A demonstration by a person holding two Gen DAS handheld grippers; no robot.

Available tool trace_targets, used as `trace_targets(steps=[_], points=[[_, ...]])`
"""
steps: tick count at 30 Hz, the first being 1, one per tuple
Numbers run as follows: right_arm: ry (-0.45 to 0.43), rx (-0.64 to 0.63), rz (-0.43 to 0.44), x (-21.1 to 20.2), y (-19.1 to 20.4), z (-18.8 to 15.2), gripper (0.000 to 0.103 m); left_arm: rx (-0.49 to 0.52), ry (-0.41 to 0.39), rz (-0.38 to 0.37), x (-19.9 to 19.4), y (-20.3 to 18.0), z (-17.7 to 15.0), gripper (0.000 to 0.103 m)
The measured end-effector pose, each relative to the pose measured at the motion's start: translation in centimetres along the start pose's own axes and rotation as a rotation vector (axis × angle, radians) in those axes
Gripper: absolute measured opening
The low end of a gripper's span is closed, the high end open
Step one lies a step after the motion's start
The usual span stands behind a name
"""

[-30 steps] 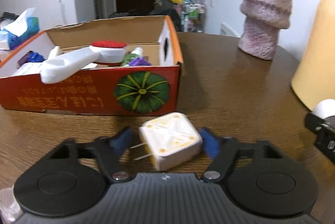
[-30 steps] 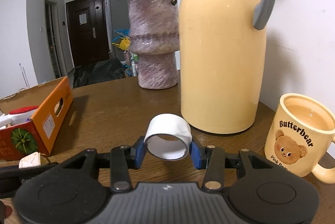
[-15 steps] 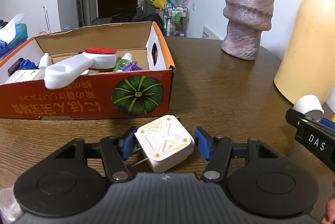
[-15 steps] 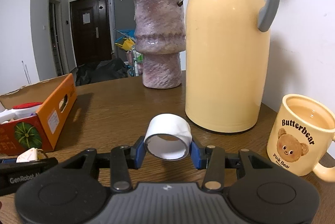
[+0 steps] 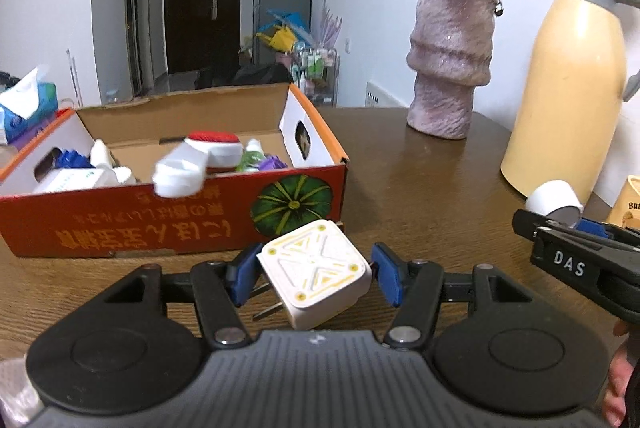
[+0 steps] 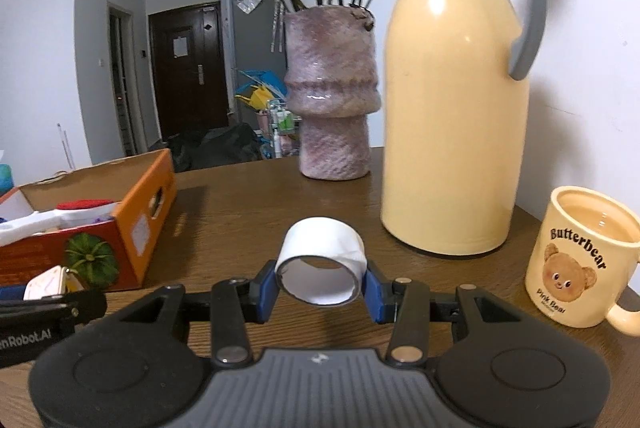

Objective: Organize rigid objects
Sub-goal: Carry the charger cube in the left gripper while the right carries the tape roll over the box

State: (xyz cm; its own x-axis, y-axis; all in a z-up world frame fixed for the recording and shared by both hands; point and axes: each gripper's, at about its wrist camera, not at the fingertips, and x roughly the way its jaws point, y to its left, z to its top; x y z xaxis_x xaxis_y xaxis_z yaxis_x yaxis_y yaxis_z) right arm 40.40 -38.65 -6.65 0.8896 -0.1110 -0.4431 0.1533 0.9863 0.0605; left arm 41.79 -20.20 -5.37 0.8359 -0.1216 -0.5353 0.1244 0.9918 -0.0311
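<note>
Left gripper [image 5: 314,278]: blue pads clamped on a white cube-shaped plug adapter [image 5: 314,274], tilted, prongs pointing left, held clear of the brown wooden table [image 5: 420,180]. Right gripper [image 6: 320,286]: clamped on a white tape roll [image 6: 322,264], bore facing the camera. The open red-and-orange cardboard box [image 5: 176,224] lies directly ahead of the left gripper, left of the right; the left hand is judged nearer.

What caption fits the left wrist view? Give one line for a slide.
Left gripper holds a white plug adapter before the orange cardboard box on the wooden table.
</note>
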Motion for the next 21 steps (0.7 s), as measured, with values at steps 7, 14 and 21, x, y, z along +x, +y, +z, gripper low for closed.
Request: trace_targets(steps=[7, 14, 21], points=[[-0.017, -0.006, 0.043, -1.3, 1.8, -0.3, 0.043, 0.017, -0.048, -0.003, -2.1, 1.5, -0.2, 0.061], [-0.035, 0.002, 0.081, -2.7, 3.7, -0.8, 0.043, 0.023, -0.079, -0.005, -4.3, 3.4, -0.6, 0.061], [-0.041, -0.005, 0.115, -4.0, 6.2, -1.4, 0.043, 0.005, -0.108, 0.005, -6.5, 6.2, -0.8, 0.061]])
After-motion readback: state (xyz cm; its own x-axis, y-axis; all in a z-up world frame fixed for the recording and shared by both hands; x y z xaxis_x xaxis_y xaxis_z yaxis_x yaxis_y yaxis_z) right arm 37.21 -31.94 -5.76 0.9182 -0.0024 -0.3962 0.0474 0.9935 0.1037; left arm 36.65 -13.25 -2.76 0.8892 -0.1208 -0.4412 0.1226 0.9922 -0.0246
